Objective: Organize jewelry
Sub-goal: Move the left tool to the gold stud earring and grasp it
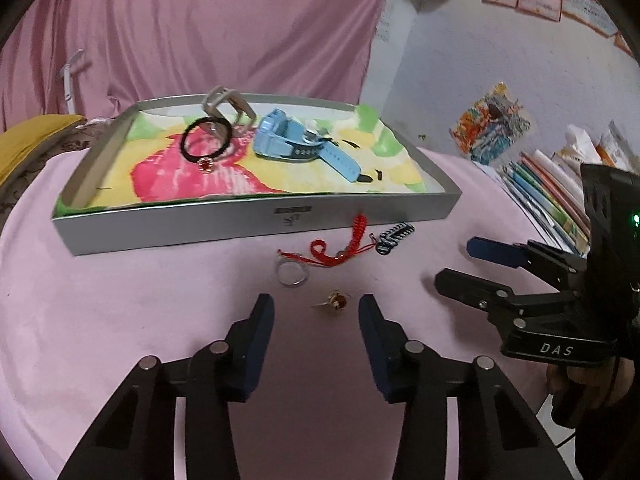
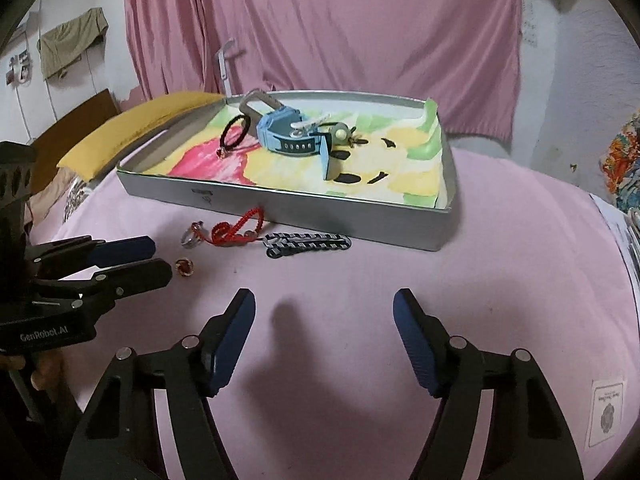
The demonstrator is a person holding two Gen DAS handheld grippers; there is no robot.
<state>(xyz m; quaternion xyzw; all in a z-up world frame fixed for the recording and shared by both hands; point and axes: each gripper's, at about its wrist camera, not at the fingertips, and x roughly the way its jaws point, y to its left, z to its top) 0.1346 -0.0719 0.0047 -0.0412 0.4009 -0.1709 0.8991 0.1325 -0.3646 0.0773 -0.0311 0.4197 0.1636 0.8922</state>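
Observation:
A grey tray (image 1: pixel 256 222) (image 2: pixel 360 218) with a colourful liner holds a blue watch (image 1: pixel 292 142) (image 2: pixel 288 136), a black hair tie (image 1: pixel 206 140) (image 2: pixel 236 132) and a beige watch (image 1: pixel 228 106). On the pink cloth in front lie a red cord bracelet (image 1: pixel 340 248) (image 2: pixel 236 228), a black-and-white strap (image 1: pixel 394 236) (image 2: pixel 308 242), a clear ring (image 1: pixel 292 274) (image 2: pixel 192 238) and a small gold ring (image 1: pixel 336 302) (image 2: pixel 185 267). My left gripper (image 1: pixel 316 316) (image 2: pixel 158 258) is open, its fingers either side of the gold ring, just short of it. My right gripper (image 2: pixel 324 312) (image 1: pixel 452 264) is open and empty over bare cloth.
A pink curtain (image 2: pixel 320 32) hangs behind the table. A yellow cushion (image 2: pixel 136 128) lies at the left. Books and papers (image 1: pixel 548 184) are stacked at the right edge. A white label card (image 2: pixel 606 412) lies on the cloth near the right.

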